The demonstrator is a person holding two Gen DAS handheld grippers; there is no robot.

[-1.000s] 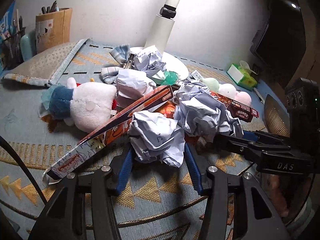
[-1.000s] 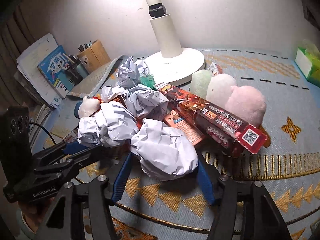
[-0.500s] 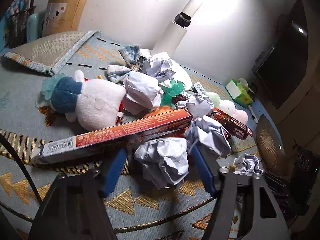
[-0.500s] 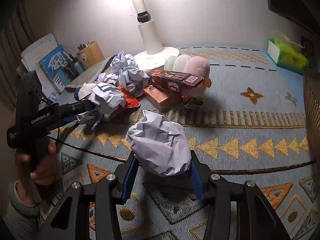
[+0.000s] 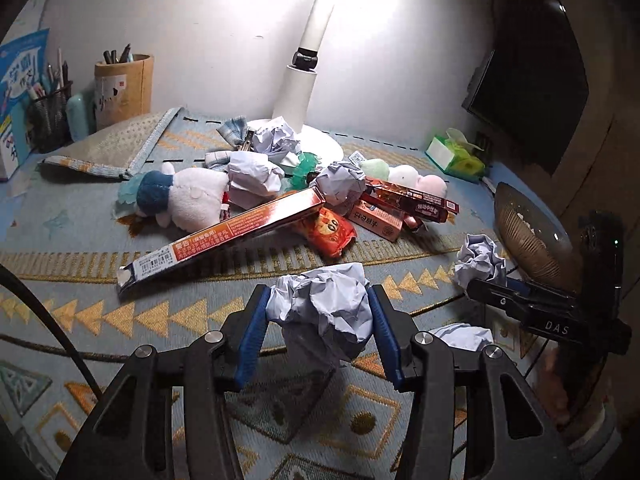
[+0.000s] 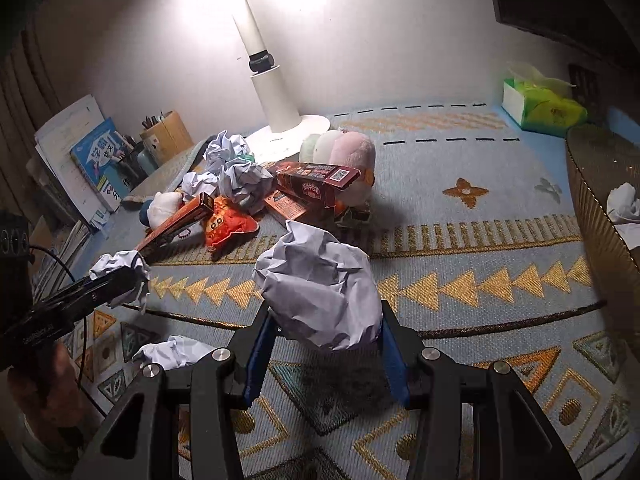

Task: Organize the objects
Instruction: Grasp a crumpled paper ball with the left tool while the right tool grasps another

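Observation:
My left gripper (image 5: 318, 320) is shut on a crumpled paper ball (image 5: 324, 308) and holds it above the patterned mat; it also shows in the right wrist view (image 6: 120, 276). My right gripper (image 6: 324, 332) is shut on a larger crumpled paper ball (image 6: 320, 284), also lifted; it also shows in the left wrist view (image 5: 480, 264). Behind lies the pile: more paper balls (image 5: 256, 176), a long orange box (image 5: 228, 240), a dark red box (image 5: 412, 202), a white plush (image 5: 180, 196), an orange snack bag (image 5: 330, 232). Another paper ball (image 6: 176, 354) lies on the mat between the grippers.
A brown ribbed basket (image 6: 600, 200) with paper in it stands at the right; it also shows in the left wrist view (image 5: 528, 236). A white lamp base (image 5: 316, 140), a pen holder (image 5: 122, 88), books (image 6: 92, 160) and a green tissue pack (image 6: 540, 108) line the back wall.
Both grippers have lifted their paper balls off the pile and drawn back toward the front of the mat. The long orange box has shifted and lies flatter.

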